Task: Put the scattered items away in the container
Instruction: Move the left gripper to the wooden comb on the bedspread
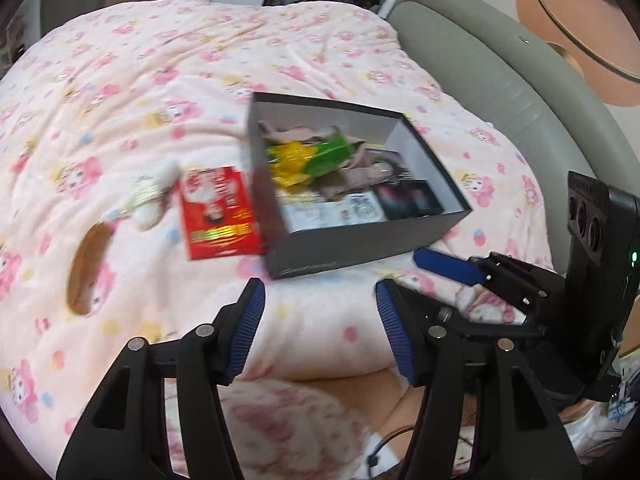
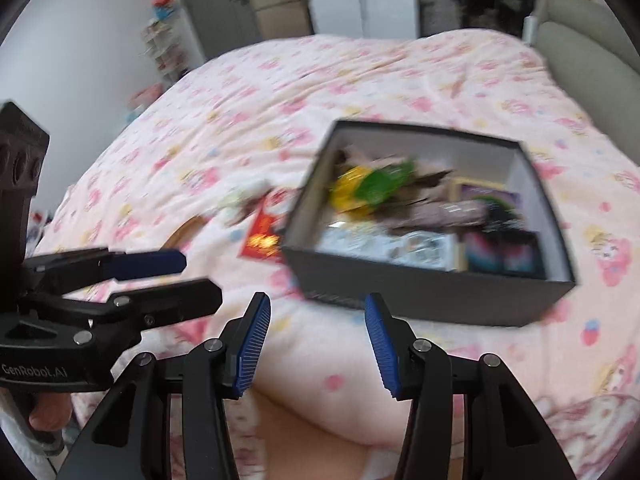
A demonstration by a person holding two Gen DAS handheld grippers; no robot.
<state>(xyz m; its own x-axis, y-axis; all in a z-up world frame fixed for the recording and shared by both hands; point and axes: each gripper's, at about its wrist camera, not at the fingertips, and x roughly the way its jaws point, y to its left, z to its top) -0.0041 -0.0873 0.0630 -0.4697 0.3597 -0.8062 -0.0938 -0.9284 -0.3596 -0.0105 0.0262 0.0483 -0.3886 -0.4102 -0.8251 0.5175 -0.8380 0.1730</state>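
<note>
A dark open box (image 1: 360, 254) (image 2: 432, 300) sits on the pink quilt and holds yellow and green wrappers (image 1: 308, 158) (image 2: 372, 186), cards and cloth. Left of it lie a red packet (image 1: 218, 212) (image 2: 264, 236), a white plush keychain (image 1: 150, 196) (image 2: 240, 200) and a brown oval piece (image 1: 86, 270) (image 2: 186, 230). My left gripper (image 1: 320, 332) is open and empty, hovering in front of the box. My right gripper (image 2: 318, 344) is open and empty, also in front of the box. Each gripper shows in the other's view, the right (image 1: 444, 266) and the left (image 2: 160, 276).
The pink cartoon-print quilt (image 1: 160, 80) (image 2: 320, 88) covers the bed. A grey padded headboard (image 1: 480, 64) (image 2: 580, 52) stands to the right. Shelves and furniture (image 2: 164, 44) stand beyond the bed's far edge.
</note>
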